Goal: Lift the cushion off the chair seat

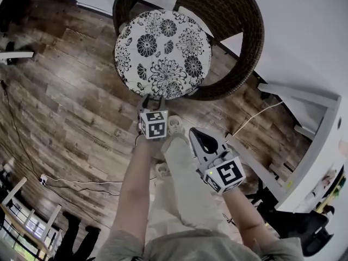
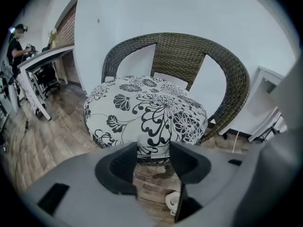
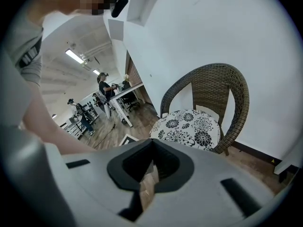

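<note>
A round white cushion [image 1: 163, 50] with black flowers lies on the seat of a dark wicker chair [image 1: 228, 15]. My left gripper [image 1: 151, 102] hovers just in front of the cushion's near edge, not touching it. In the left gripper view the cushion [image 2: 147, 108] fills the middle, and the left gripper [image 2: 153, 150] stands open with its jaws on either side of the front rim, nothing pressed between them. My right gripper [image 1: 199, 138] is lower and to the right, away from the chair. In the right gripper view its jaws [image 3: 152, 142] meet, shut and empty, with the cushion [image 3: 187, 126] further off.
The chair stands against a white wall [image 1: 293, 31] on a wood plank floor [image 1: 70, 91]. A white table frame [image 1: 304, 99] is at the right. A white cable [image 1: 81, 185] runs over the floor at the left. Other people [image 3: 105, 91] work at desks far off.
</note>
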Demonstrator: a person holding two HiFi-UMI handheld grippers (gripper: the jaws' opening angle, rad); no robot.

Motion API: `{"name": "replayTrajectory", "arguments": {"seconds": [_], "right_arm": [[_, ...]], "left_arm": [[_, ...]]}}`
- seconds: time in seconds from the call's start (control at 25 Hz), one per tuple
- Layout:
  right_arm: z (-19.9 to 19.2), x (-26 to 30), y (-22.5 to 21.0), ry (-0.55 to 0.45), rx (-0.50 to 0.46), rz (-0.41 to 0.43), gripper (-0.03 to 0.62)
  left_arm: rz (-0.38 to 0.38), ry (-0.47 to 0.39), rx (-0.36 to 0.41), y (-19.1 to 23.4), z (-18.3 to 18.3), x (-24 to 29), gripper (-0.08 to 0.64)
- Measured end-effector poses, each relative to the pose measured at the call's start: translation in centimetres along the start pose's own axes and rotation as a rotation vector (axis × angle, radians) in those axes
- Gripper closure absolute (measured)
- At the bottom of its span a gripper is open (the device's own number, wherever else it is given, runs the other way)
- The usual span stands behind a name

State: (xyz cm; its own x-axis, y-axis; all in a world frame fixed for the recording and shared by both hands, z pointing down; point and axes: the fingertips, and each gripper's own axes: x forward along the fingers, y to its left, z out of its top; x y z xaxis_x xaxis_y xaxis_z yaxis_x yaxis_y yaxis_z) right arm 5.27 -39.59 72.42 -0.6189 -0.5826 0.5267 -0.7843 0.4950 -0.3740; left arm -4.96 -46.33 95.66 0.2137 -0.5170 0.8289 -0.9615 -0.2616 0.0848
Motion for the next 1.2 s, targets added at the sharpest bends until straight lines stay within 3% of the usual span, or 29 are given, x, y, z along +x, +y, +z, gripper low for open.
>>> {"name": "replayTrajectory", "arguments": {"seconds": [0.4,0.72,0.96,1.2], "right_arm": [[0.1,-0.1,0.2,-0.006,0.006,0.002,0.592],[0.3,-0.5,0.7,-0.013,0.003,0.0,0.592],[1.2,-1.5,1.4,-0.026,-0.009,-0.009,0.592],[2.5,-3.4,3.0,-0.056,-0.03,-0.023,0.592]], "left_arm": [[0.0,0.007,0.012,0.1,-0.3,0.0,0.415],[-0.007,0.02,0.091,-0.6,-0.3,-0.2,0.501],[-0.027,0.046,0.134,-1.7,-0.7,-1.5,0.525],[-0.073,0.034,0.084,-3.3,-1.1,-5.3,0.528]]}}
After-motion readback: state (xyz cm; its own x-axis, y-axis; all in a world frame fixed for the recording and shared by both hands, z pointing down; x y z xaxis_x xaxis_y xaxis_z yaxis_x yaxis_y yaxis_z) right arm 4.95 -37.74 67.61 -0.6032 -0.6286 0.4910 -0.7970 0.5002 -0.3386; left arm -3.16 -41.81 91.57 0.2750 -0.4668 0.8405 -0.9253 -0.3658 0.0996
